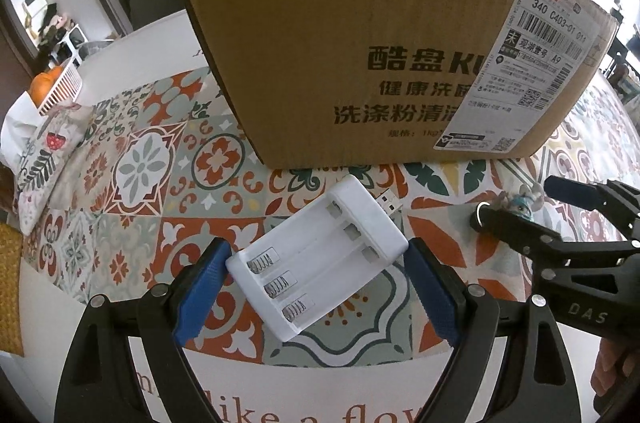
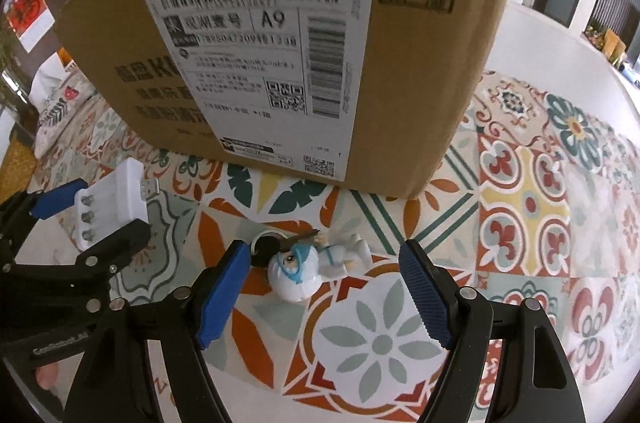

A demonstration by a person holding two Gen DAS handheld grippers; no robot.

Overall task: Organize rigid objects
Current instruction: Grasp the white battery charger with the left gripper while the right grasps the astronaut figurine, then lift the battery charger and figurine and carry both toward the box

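Observation:
A white battery charger with three empty slots and a USB plug lies tilted between the blue pads of my left gripper. Both pads touch its corners; it seems to rest on the patterned tablecloth. It also shows in the right wrist view. A small white-and-blue figurine keychain with a black key lies on the cloth between the pads of my right gripper, which is open and apart from it. The figurine also shows in the left wrist view. A large cardboard box stands just behind both objects.
The cardboard box carries a white shipping label. A patterned cloth pouch and a white basket with oranges sit at the far left. The white table edge is near me.

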